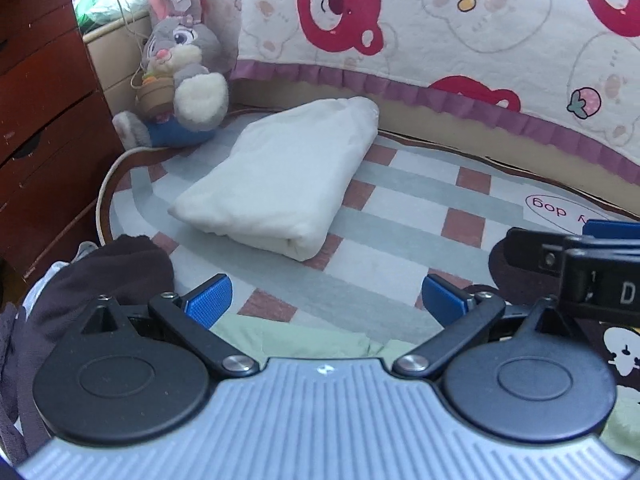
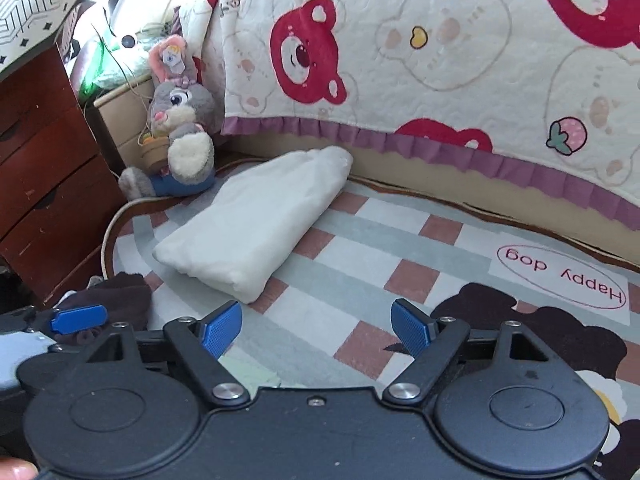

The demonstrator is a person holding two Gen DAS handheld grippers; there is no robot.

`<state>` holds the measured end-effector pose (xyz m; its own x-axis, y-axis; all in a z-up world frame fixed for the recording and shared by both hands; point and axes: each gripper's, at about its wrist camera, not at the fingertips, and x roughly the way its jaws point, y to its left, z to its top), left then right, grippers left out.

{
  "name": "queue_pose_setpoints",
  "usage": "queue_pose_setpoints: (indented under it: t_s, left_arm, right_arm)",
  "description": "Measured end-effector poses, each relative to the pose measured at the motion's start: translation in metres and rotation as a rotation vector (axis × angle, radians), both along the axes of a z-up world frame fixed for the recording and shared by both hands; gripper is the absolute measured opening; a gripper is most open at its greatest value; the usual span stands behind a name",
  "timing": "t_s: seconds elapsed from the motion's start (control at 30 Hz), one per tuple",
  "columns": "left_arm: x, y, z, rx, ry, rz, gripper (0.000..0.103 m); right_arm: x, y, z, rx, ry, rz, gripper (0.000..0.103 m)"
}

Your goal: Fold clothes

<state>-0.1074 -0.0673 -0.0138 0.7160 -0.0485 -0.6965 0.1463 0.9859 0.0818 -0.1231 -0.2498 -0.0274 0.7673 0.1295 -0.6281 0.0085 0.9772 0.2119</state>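
Note:
A folded white garment [image 1: 280,184] [image 2: 256,224] lies on the checked rug [image 1: 400,216] [image 2: 360,264], ahead and to the left of both grippers. My left gripper [image 1: 326,300] is open, nothing between its blue pads; a pale green garment [image 1: 304,338] lies just under it. A dark brown garment [image 1: 116,272] [image 2: 120,292] is heaped at the left. My right gripper [image 2: 318,330] is open and empty above the rug. Its black body and blue finger [image 1: 592,264] show at the right in the left wrist view. The left gripper's blue finger [image 2: 78,318] shows at the left in the right wrist view.
A grey plush rabbit [image 1: 184,76] [image 2: 180,136] sits against the bed corner behind the white garment. A bear-print quilt [image 1: 460,40] [image 2: 440,60] hangs over the bed side. A red-brown wooden drawer unit [image 1: 44,120] [image 2: 44,168] stands at the left. A white cable [image 1: 105,184] runs along the rug edge.

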Motion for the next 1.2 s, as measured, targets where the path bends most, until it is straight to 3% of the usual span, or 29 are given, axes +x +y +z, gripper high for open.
queue_pose_setpoints:
  t_s: [0.33,0.73,1.2]
  left_arm:
    - [-0.006,-0.004,0.004,-0.017,0.014,0.043,0.103]
    - [-0.002,-0.007,0.003,0.044,0.008,0.068,0.103]
    - [-0.005,-0.012,0.008,0.052,-0.026,0.018,0.103]
  right_arm:
    - [-0.003,-0.009,0.002,-0.016,0.001,-0.030,0.085]
    - [-0.006,-0.018,-0.004,0.014,0.007,-0.035,0.086]
    - [-0.005,-0.024,-0.008,0.031,0.027,-0.076,0.086]
